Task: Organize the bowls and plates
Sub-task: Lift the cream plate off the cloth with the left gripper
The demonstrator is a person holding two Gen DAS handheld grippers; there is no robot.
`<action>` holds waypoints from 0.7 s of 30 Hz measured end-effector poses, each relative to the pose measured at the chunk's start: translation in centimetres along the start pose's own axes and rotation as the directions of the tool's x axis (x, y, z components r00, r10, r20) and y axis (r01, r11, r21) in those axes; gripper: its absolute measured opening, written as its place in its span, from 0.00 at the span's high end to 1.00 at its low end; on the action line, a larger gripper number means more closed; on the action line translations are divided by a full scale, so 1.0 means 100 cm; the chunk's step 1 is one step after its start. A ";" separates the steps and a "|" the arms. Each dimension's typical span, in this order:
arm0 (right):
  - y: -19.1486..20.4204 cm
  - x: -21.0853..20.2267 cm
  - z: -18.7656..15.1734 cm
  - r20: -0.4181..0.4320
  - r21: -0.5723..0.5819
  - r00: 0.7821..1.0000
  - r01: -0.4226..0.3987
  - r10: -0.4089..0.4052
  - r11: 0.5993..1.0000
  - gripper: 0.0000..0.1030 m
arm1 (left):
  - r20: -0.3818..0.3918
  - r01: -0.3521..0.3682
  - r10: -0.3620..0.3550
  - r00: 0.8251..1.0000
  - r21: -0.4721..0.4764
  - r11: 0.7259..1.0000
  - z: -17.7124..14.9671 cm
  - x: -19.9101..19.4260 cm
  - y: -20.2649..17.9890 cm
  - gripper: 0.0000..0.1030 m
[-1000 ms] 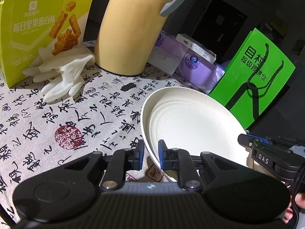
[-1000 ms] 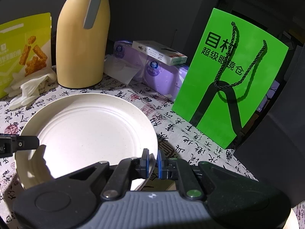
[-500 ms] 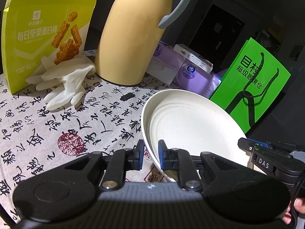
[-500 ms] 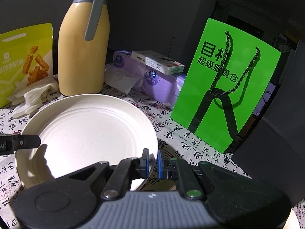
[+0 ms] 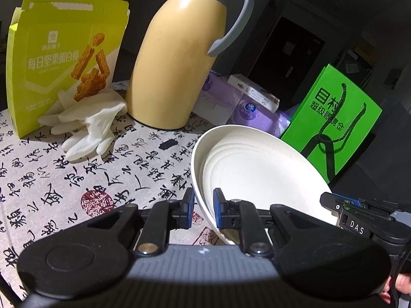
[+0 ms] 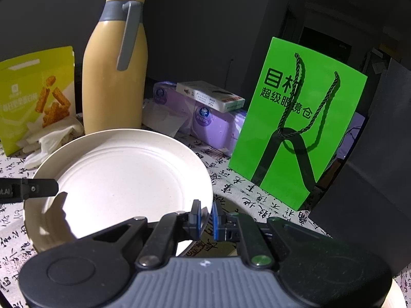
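Both tools are clamped on the cream plate (image 5: 257, 169): the left tool (image 5: 201, 206) grips its left rim, the right tool (image 6: 205, 217) its right rim, holding it tilted above the worktop (image 5: 77, 179). Keep both hands level and moving together. The worktop's calligraphy-print cloth carries a flask (image 5: 177, 59), glove (image 5: 87, 120) and green bag (image 6: 295, 133); the room is dark.

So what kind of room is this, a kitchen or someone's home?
Probably a home dining table: a calligraphy-print tablecloth carries a yellow thermos jug, a snack box, tissue packs and the cream plate. The dark background shows little else.
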State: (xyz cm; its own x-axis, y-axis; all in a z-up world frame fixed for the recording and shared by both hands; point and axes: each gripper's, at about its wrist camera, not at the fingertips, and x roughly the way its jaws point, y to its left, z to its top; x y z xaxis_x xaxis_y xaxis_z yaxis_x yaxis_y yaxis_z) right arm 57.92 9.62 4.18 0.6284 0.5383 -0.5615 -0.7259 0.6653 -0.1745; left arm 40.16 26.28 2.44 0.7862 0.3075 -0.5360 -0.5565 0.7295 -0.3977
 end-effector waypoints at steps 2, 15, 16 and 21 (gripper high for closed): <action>0.000 -0.003 0.000 0.010 0.005 1.000 -0.001 0.001 1.000 0.92 | 0.014 0.005 -0.006 1.000 0.005 1.000 0.001 -0.004 -0.001 0.85; -0.013 -0.033 0.002 0.067 0.047 0.998 0.002 -0.006 0.999 0.92 | 0.070 0.033 -0.036 0.997 0.048 0.998 0.003 -0.026 -0.017 0.85; -0.014 -0.034 0.002 0.069 0.051 0.998 0.002 -0.006 0.999 0.92 | 0.072 0.035 -0.039 0.997 0.052 0.998 0.003 -0.028 -0.019 0.85; -0.022 -0.043 0.000 0.084 0.069 0.996 0.003 -0.009 0.998 0.92 | 0.077 0.041 -0.046 0.996 0.066 0.997 0.002 -0.033 -0.026 0.85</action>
State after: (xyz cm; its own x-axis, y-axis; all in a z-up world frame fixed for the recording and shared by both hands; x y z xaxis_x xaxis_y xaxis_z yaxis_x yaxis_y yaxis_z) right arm 56.79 5.86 6.98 0.6563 0.5735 -0.4902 -0.7026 0.7014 -0.1200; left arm 39.05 23.51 5.34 0.8294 0.3193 -0.4584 -0.5047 0.7802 -0.3697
